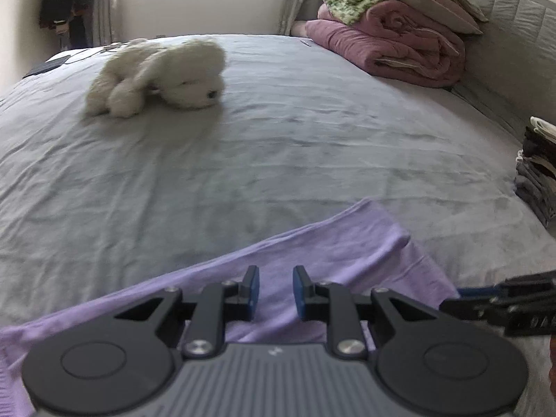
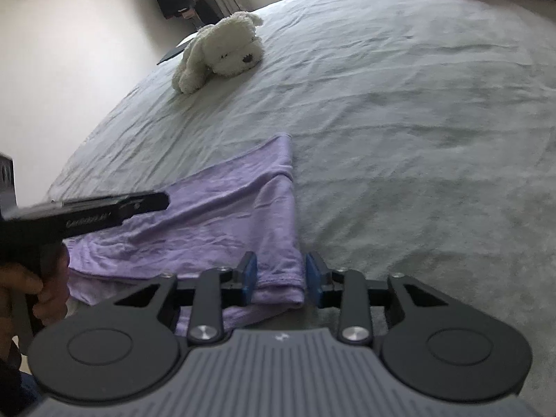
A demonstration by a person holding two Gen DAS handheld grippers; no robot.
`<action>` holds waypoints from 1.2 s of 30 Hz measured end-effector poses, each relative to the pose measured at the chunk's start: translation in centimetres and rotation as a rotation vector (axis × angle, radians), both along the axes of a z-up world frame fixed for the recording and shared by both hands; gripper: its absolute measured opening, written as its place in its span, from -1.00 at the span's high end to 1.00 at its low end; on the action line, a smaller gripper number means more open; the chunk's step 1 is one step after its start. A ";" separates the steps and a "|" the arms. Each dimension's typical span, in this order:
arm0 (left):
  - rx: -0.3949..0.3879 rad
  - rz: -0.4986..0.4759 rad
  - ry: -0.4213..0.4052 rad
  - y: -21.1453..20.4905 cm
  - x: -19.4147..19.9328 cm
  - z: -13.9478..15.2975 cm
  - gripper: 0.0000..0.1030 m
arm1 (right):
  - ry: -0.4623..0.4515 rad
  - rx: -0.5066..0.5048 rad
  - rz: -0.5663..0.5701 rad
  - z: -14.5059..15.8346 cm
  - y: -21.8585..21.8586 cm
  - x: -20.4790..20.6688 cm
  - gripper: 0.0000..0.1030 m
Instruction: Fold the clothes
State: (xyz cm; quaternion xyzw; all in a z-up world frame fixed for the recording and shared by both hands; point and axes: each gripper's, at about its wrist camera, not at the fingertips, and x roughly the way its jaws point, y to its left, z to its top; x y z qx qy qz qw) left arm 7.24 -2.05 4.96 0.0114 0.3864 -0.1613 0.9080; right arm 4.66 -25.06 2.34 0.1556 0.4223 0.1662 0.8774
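A lilac garment (image 1: 312, 253) lies partly folded on the grey bed sheet near the front edge; it also shows in the right wrist view (image 2: 222, 215). My left gripper (image 1: 276, 292) is open just above the garment's near part, nothing between its blue pads. My right gripper (image 2: 280, 283) is open, its jaws standing either side of the garment's near right corner (image 2: 281, 286). The left gripper (image 2: 104, 213) shows from the side at the left of the right wrist view, over the cloth. The right gripper's fingers (image 1: 500, 295) show at the right edge of the left wrist view.
A white plush dog (image 1: 160, 76) lies on the bed's far left; it also shows in the right wrist view (image 2: 222, 52). Rolled pink quilts with a green cloth (image 1: 392, 34) sit by the headboard. A stack of folded clothes (image 1: 538, 170) stands at the right edge.
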 end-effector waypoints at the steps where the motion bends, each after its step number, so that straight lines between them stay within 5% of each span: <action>1: -0.009 -0.007 0.004 -0.5 0.2 0.1 0.59 | 0.000 -0.008 -0.004 -0.1 0.1 0.1 0.62; 5: -0.073 -0.043 0.020 -2.6 1.4 0.4 0.55 | 0.006 -0.007 -0.009 -0.3 0.1 0.1 0.78; 13: -0.153 -0.073 0.099 -4.7 3.6 -1.6 0.50 | 0.020 0.006 -0.003 -0.1 0.0 0.1 0.79; 20: -0.269 -0.018 0.138 -2.8 4.9 -1.3 0.50 | 0.035 0.069 0.002 -0.1 -0.5 0.2 0.42; 32: -0.372 -0.065 0.148 -4.7 6.3 -1.7 0.50 | 0.046 0.113 -0.023 -0.4 -1.0 0.3 0.42; 36: -0.363 -0.061 0.173 -5.7 7.1 -2.9 0.59 | 0.045 0.068 -0.032 -0.5 -0.9 0.2 0.80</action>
